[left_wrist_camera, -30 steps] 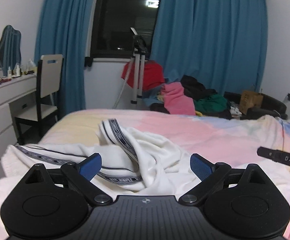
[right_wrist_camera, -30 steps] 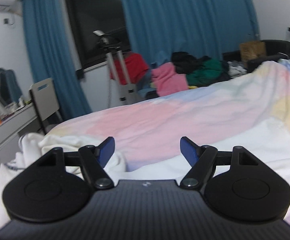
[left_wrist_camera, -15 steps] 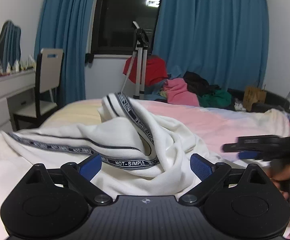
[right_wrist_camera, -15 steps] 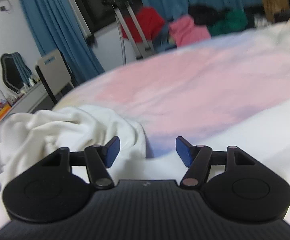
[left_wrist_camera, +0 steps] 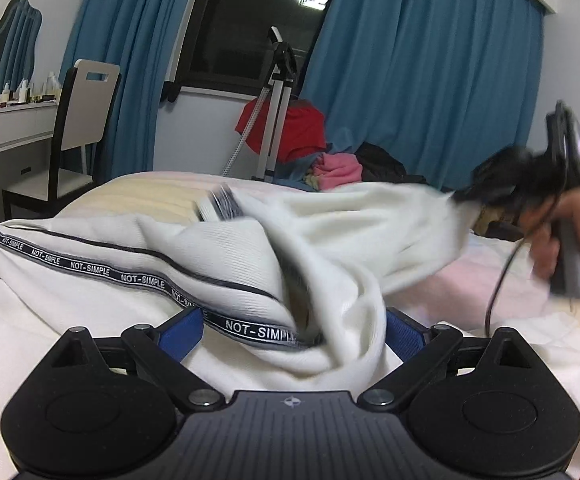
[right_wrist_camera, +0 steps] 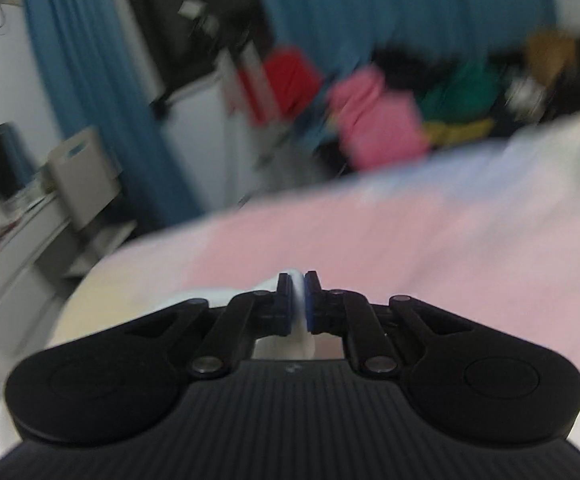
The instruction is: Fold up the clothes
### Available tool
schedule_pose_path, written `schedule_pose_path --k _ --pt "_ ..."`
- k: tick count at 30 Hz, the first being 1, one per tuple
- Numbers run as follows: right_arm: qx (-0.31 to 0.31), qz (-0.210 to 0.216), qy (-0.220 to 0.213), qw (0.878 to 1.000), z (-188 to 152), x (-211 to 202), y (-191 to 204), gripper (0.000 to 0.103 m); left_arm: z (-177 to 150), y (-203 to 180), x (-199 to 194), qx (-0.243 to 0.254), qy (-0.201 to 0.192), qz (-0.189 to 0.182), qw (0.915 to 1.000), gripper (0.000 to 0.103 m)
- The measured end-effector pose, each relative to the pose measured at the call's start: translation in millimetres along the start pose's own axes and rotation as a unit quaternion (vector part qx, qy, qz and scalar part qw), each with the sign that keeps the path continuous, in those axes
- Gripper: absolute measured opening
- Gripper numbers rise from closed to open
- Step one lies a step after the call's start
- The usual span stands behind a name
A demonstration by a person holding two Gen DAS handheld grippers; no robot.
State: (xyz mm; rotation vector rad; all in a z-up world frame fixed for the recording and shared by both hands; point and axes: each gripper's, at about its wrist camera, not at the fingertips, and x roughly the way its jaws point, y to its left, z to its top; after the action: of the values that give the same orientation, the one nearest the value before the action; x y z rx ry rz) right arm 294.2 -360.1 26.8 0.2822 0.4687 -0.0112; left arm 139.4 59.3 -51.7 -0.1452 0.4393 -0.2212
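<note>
A pink bed (left_wrist_camera: pixel 469 280) carries a crumpled white garment (left_wrist_camera: pixel 250 248) with "NOT-SIMPLE" tape trim. The left gripper (left_wrist_camera: pixel 293 330) has its jaws spread wide, cloth bunched between them. The right gripper (right_wrist_camera: pixel 297 304) pinches a white fold, lifting one edge at the right

Blue curtains (left_wrist_camera: pixel 417 80) flank a dark window (left_wrist_camera: pixel 258 20) behind a pastel bedspread (right_wrist_camera: pixel 409 248). A tripod (left_wrist_camera: pixel 276 108) stands by the sill near a red cloth (left_wrist_camera: pixel 293 132) and a heap of pink, green and black clothes (right_wrist_camera: pixel 373 128). A white chair (left_wrist_camera: pixel 86 120) faces a desk (left_wrist_camera: pixel 6 128) below a wavy mirror (left_wrist_camera: pixel 10 40).
</note>
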Motion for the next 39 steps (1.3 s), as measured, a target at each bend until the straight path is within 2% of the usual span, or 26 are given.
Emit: schedule_pose_path --k 3,6,8,10,12,17,21,25,29,32,34,36,37,39 --pt "-0.029 -0.1 -0.042 0.994 38.3 -10.0 -28.7 0.009 1.1 -2.8 -2.2 0.007 -0.007 -0.003 0.9999 0.097" --pt "-0.073 -0.216 -0.075 0.971 66.5 -12.8 -60.2 0.009 0.8 -4.1 -1.4 0.01 -0.008 -0.004 0.9999 0.097" --pt "-0.076 -0.274 -0.08 0.955 77.1 -16.0 -87.9 0.009 -0.4 -4.0 0.6 0.011 -0.004 -0.002 0.9999 0.097" --pt "-0.088 -0.316 -0.078 0.941 78.1 -22.5 -113.5 0.009 -1.0 -3.0 3.6 0.009 0.003 0.0 1.0 0.097" --pt "-0.1 -0.337 -0.07 0.934 72.6 -27.6 -133.4 0.009 -1.8 -1.5 6.7 0.007 0.01 0.004 0.9999 0.097" --pt "-0.101 -0.351 -0.048 0.93 42.2 -38.2 -171.1 0.01 -7.2 2.8 13.2 0.003 0.03 0.011 0.9995 0.097" --pt "-0.076 -0.345 -0.033 0.935 8.5 -32.0 -196.1 0.01 -9.8 6.4 17.7 -0.002 0.04 0.014 0.9991 0.097" --pt "-0.006 -0.33 -0.039 0.943 -29.0 -43.7 -217.4 0.012 -10.3 13.8 21.3 -0.023 0.047 0.015 0.9985 0.097" --pt "0.109 -0.299 -0.058 0.946 -70.1 -70.8 -227.8 0.016 -9.7 20.2 20.4 -0.052 0.046 0.014 0.9975 0.097" --pt "0.14 -0.277 -0.033 0.95 -81.9 -80.9 -222.3 0.025 -9.8 23.3 17.7 -0.073 0.042 0.013 0.9963 0.097" --pt "0.147 -0.261 -0.034 0.954 -78.0 -91.1 -209.5 0.044 -9.2 24.6 14.3 -0.076 0.036 0.012 0.9963 0.097" --pt "0.151 -0.241 -0.047 0.958 -73.1 -107.9 -190.7 0.052 -8.5 25.8 10.8 -0.079 0.031 0.012 0.9963 0.097" --pt "0.153 -0.231 -0.053 0.959 -70.6 -116.3 -181.3 0.062 -8.0 27.3 9.2 -0.087 0.029 0.01 0.9957 0.097" --pt "0.173 -0.209 -0.054 0.961 -74.7 -134.1 -162.0 0.076 -4.9 32.9 3.4 -0.104 0.025 0.013 0.9942 0.097"
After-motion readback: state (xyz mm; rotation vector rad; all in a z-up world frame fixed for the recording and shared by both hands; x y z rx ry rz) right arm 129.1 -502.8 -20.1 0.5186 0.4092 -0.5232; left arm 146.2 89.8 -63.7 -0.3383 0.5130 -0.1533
